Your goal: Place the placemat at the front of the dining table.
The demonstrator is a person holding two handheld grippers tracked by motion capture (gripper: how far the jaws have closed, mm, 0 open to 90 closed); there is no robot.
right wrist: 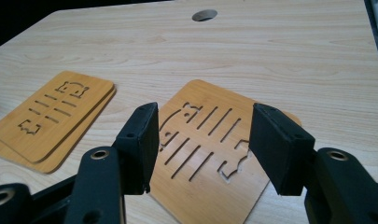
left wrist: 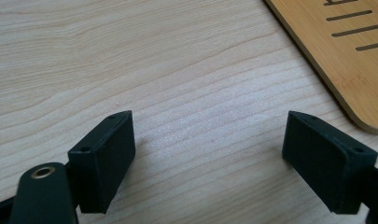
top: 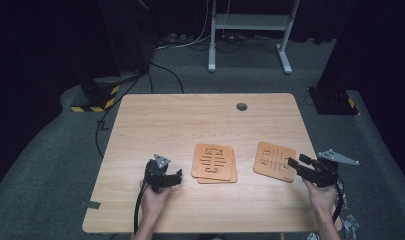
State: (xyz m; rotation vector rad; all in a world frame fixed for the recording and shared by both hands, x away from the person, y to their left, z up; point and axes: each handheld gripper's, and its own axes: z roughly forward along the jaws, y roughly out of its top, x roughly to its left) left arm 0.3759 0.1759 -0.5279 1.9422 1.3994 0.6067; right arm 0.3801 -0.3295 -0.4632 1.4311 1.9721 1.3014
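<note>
Two wooden coasters with slotted cut-outs lie stacked (top: pixel 214 163) at the table's middle front, also seen as the stack (right wrist: pixel 51 119) in the right gripper view. A single coaster (top: pixel 273 160) lies to their right. My right gripper (top: pixel 296 165) is open at that coaster's near right edge, and the single coaster (right wrist: pixel 203 144) lies below and between its jaws. My left gripper (top: pixel 176 176) is open and empty over bare table left of the stack. In the left gripper view a corner of the stack's coaster (left wrist: pixel 345 56) shows at the upper right, beyond the open left gripper (left wrist: pixel 207 149).
The light wooden table (top: pixel 190 120) has a round cable hole (top: pixel 241 106) at the back centre. Grey carpet surrounds it, with a white desk frame (top: pixel 250 30) and cables behind. A piece of tape (top: pixel 91 204) sticks out at the front left corner.
</note>
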